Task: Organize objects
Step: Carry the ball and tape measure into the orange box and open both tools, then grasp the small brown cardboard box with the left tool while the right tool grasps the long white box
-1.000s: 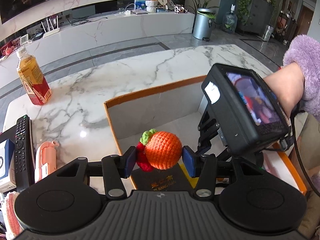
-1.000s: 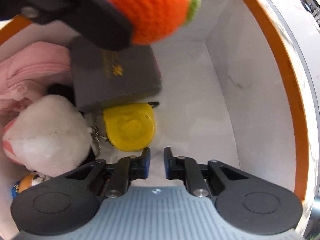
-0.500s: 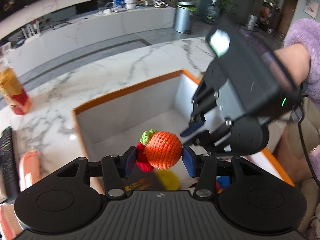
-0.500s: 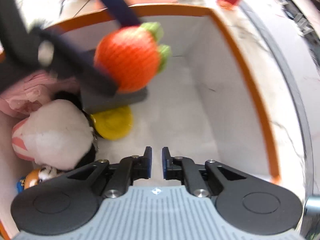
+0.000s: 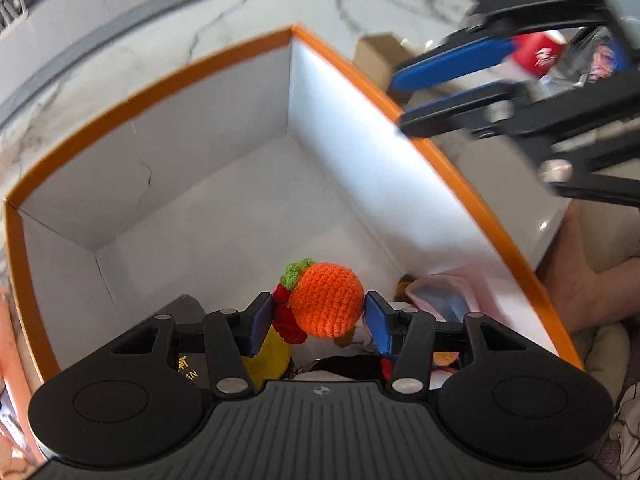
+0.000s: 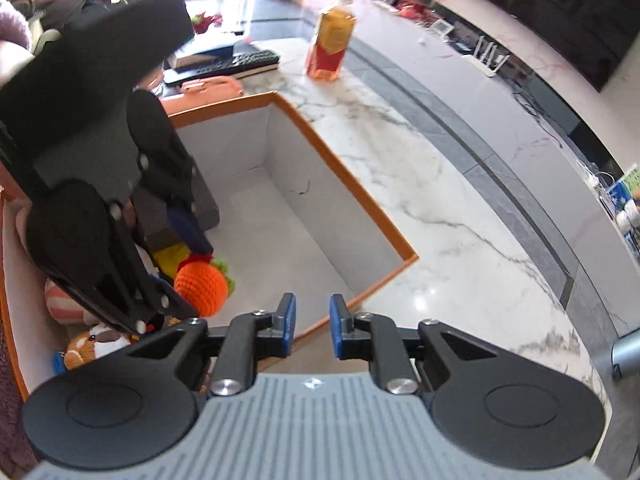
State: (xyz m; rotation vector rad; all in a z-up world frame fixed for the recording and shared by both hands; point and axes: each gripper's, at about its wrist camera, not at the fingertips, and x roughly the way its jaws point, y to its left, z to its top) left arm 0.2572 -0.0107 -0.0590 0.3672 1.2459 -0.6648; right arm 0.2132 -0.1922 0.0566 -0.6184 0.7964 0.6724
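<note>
The box (image 5: 340, 76), white inside with an orange rim, is sitting on the marble table (image 6: 460, 184), and the step in hand looks like stowing a toy in it. The far half of its floor is lying bare, while the near end is holding a dark case (image 6: 204, 204), a yellow piece (image 5: 268, 356) and some plush toys.

The left gripper (image 5: 318, 314) is reaching down inside the box over the crowded end, its fingers clamping the crochet orange (image 5: 326, 300) from both sides; the orange is hanging above the other toys, not resting on them as far as I can judge. The next move probably calls for lowering it onto a free patch and parting the fingers.

The right gripper (image 6: 312, 326) is hovering above the box's near rim, pointing out across the table, its fingers standing slightly apart and holding nothing.
</note>
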